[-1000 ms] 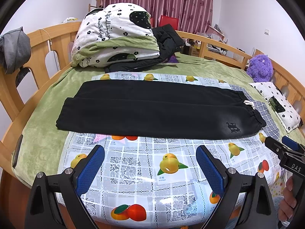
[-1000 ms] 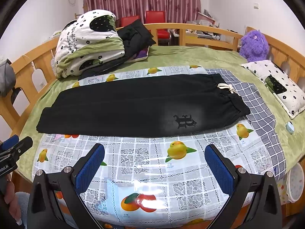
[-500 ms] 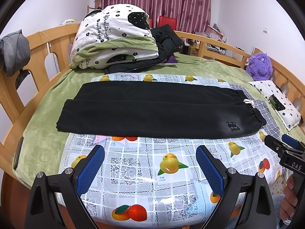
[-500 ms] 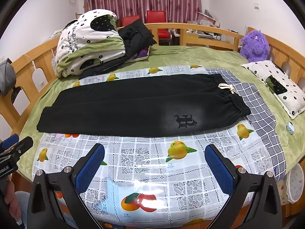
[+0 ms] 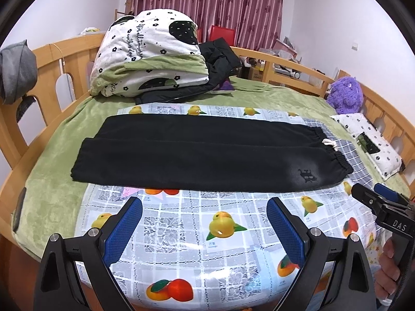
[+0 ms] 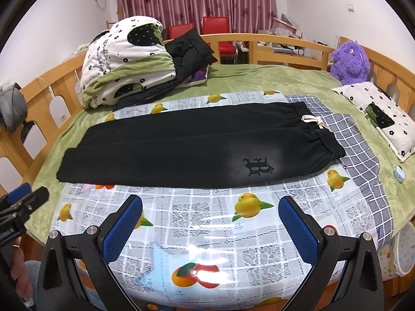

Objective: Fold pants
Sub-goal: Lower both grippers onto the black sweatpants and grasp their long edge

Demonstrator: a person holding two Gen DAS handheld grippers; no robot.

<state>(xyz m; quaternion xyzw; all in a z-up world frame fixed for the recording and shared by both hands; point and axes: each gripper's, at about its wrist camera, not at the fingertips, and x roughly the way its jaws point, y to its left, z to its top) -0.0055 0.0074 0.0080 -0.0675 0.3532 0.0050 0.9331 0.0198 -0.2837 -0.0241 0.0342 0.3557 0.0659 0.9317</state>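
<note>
White walls, maroon curtains (image 5: 207,2), red chairs (image 6: 215,24) behind a wooden-railed bed (image 6: 272,37) under green bedding (image 5: 52,186).

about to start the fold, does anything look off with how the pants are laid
Nothing stands out. The black pants lie flat and smooth across the fruit-print cloth, legs side by side, with both grippers open and clear of them.

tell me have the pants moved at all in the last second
No. The pants lie flat on the fruit-print cloth as before, near edge just past the same orange print and waistband on the checked cloth. Both grippers stay open, short of them.
</note>
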